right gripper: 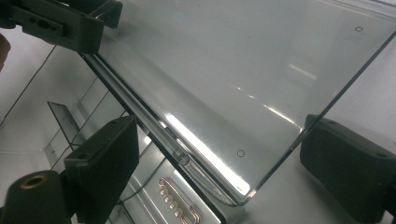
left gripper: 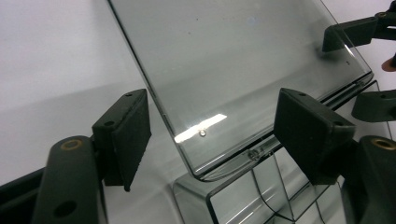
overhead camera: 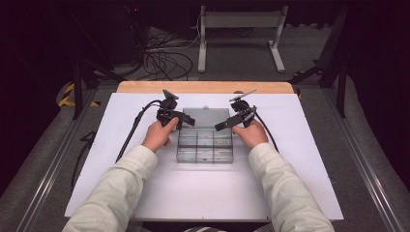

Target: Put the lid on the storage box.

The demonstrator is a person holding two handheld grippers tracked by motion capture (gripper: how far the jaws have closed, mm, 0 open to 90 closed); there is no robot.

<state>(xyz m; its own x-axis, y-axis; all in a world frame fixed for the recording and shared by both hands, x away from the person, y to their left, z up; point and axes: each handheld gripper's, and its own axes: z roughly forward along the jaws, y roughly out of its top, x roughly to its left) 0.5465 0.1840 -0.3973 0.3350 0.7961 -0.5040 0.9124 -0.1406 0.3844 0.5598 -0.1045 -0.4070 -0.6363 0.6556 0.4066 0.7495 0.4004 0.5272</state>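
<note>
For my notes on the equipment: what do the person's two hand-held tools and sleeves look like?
Both the left tool and the right tool are black, each with two blocky, flat-faced jaws and a grey three-cornered plate on top. A black cable trails from each toward the person. The sleeves are long and pale cream.

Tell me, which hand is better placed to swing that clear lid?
Neither clearly. The left gripper and right gripper each straddle a near corner of the raised lid, jaws open. Probably both together.
</note>
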